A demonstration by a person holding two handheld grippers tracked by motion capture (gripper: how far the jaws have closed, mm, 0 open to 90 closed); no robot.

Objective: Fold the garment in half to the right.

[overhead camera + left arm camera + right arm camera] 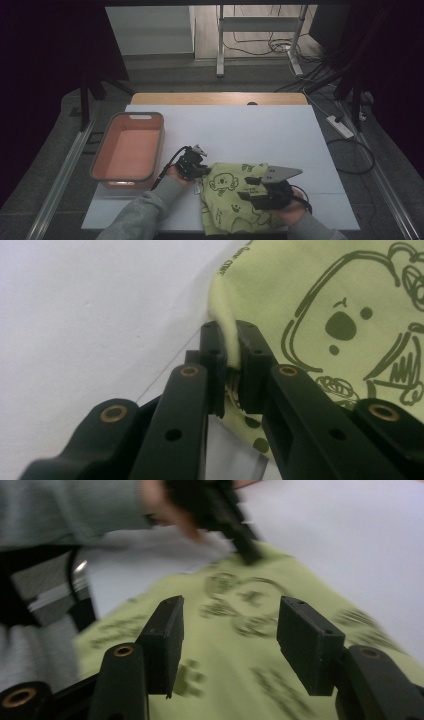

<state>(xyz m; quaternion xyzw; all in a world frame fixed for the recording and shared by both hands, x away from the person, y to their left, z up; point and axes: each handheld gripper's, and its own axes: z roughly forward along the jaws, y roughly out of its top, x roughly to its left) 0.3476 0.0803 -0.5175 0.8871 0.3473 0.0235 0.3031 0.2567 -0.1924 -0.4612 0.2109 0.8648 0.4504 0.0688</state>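
A light green cloth printed with dark cartoon animals lies rumpled on the white worktop at its near edge, to the right of an empty pink plastic tub. The left tool has its jaws pinched tight on a raised fold at the cloth's left edge, with the fabric squeezed between the pads. The right tool hovers over the cloth's right part with its jaws standing apart and nothing between them, the printed fabric showing below the gap.
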